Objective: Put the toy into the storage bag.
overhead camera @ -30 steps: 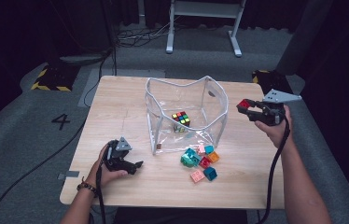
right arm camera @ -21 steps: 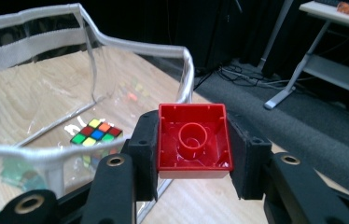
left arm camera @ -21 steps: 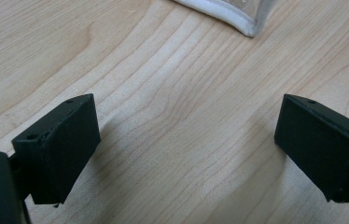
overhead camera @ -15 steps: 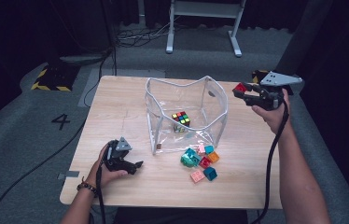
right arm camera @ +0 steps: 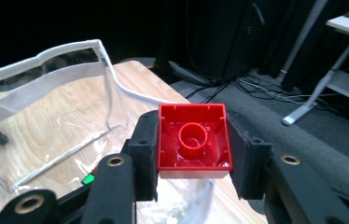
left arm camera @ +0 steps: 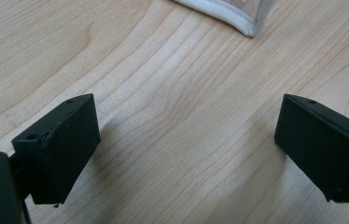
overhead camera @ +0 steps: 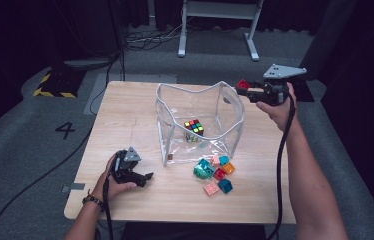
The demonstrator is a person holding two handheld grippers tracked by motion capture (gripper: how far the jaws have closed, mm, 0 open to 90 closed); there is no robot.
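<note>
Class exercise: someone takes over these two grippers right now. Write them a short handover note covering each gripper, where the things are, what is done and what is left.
Right tongs: shut on a red block, held up at the far right rim of the clear bag.
Left tongs: open, nothing between them, low over the table near the bag's front left corner.
In the bag: a puzzle cube.
Loose blocks: a small pile on the table in front of the bag.
Done: red block picked up and carried to the bag.
Left: probably drop it in, then move the pile across one by one.
</note>
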